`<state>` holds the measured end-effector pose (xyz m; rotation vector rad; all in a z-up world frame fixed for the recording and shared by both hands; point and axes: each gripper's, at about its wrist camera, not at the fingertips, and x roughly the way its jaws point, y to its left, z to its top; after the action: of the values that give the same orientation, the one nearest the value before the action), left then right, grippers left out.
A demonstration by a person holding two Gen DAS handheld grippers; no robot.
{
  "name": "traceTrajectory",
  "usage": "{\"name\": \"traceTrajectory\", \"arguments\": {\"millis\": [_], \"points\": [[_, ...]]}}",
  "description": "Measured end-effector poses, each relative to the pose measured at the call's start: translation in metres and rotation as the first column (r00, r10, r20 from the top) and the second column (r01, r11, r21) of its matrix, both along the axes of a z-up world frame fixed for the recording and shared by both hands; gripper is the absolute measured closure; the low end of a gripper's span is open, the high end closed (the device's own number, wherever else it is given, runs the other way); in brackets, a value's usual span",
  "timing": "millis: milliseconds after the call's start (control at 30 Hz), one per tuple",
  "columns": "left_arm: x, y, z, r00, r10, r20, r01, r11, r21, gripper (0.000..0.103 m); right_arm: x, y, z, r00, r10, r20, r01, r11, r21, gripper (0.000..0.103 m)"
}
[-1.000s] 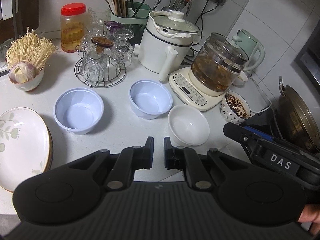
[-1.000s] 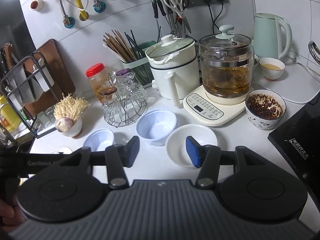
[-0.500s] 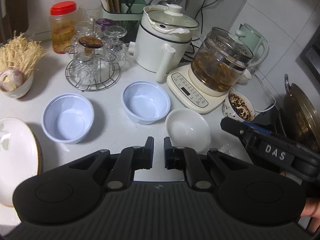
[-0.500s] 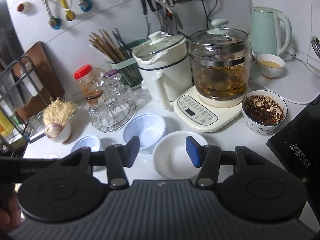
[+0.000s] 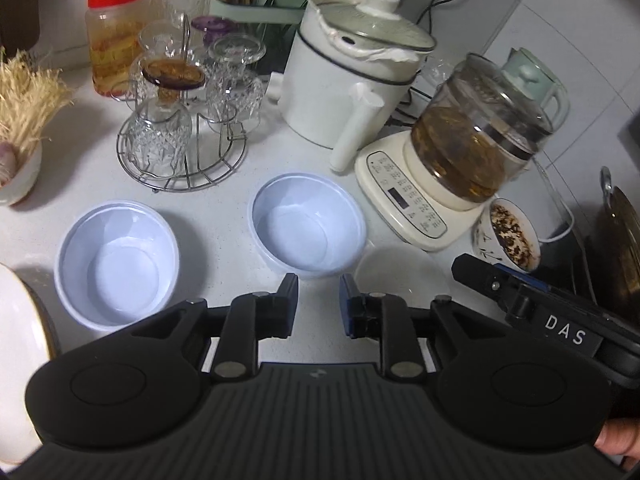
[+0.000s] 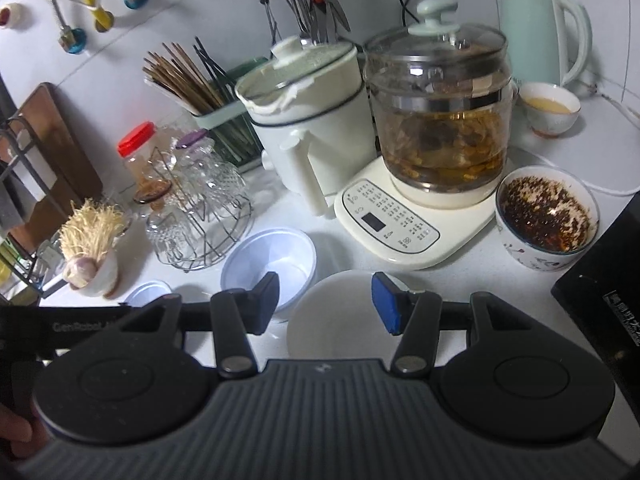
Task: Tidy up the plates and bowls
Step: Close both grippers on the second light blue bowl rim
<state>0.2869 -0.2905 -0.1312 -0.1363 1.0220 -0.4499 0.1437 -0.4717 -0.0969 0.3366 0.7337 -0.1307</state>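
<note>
Left wrist view looks down on a white speckled bench (image 5: pixel 216 240) crowded along its back edge with appliances: a white electric pot (image 5: pixel 352 80) with a glass lid, and beside it a glass kettle (image 5: pixel 476 136) of brown brew on a cream base. A wire rack of upturned crystal glasses (image 5: pixel 180 136) stands further left along that back edge.

At the bench's left edge a stack of plates (image 5: pixel 16 360) shows only in part, white with a gold rim. Nearer the middle sit two pale blue bowls, both round, deep, upright and empty: the left blue bowl (image 5: pixel 116 264) well apart from the right blue bowl (image 5: pixel 308 228). Just beside the right one, towards the front edge, lies a shallow white bowl (image 6: pixel 340 316), plain, glossy and empty; it is blurred in the left view. A patterned bowl of dark flakes (image 6: pixel 546 216) stands by the kettle base.

Left gripper (image 5: pixel 318 304) hovers above the front rim of the right blue bowl; its fingers have just been opening, now stand a narrow gap apart, and nothing is between them. Right gripper (image 6: pixel 324 300) has its fingers about half spread, empty, hanging over the white bowl, whose rim shows between them; whether either finger touches it I cannot tell.
</note>
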Motion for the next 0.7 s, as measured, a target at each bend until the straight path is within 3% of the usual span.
{"name": "traceTrajectory", "arguments": {"millis": [367,700], "points": [[0.045,-0.008,-0.04,0.999,0.033,-0.042,-0.033,0.999,-0.006,0.077,0.056,0.0,-0.029,0.999,0.047,-0.02,-0.046,0.999,0.028,0.049],[0.08,0.003,-0.059,0.996,0.084,-0.037,-0.084,0.996,0.012,0.077,0.103,0.01,-0.059,0.995,0.069,-0.073,-0.068,0.998,0.015,0.058]]}}
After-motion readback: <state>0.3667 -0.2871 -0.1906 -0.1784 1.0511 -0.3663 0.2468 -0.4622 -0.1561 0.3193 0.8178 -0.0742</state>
